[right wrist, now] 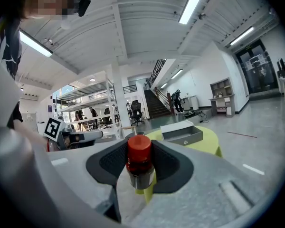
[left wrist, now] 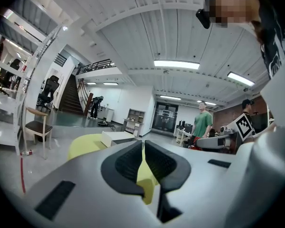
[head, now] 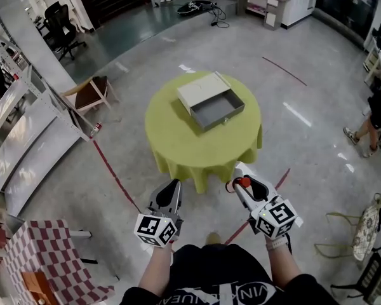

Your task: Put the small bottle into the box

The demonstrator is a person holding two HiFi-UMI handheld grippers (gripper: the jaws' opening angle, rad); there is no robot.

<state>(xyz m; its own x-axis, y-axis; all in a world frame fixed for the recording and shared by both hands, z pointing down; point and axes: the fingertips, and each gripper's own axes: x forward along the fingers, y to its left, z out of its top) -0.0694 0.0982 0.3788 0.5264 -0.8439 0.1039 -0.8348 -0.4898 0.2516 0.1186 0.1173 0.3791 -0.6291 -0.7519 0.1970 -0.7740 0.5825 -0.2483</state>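
Note:
My right gripper (head: 240, 183) is shut on a small bottle with a red cap (right wrist: 139, 161), held upright between the dark pads; its cap (head: 242, 183) shows at the jaw tips in the head view. The box (head: 211, 100), a grey open drawer with a cream lid, sits on the round yellow-green table (head: 178, 145) ahead of both grippers; it also appears as the box (right wrist: 183, 134) in the right gripper view. My left gripper (head: 173, 189) is shut with nothing between its pads (left wrist: 133, 163). Both grippers hover short of the table's near edge.
A wooden chair (head: 89, 94) stands left of the table, beside white shelving (head: 25, 107). A red-checked cloth (head: 44, 259) lies at lower left. A person (head: 374, 116) walks at far right; a folding frame (head: 359, 234) stands at lower right.

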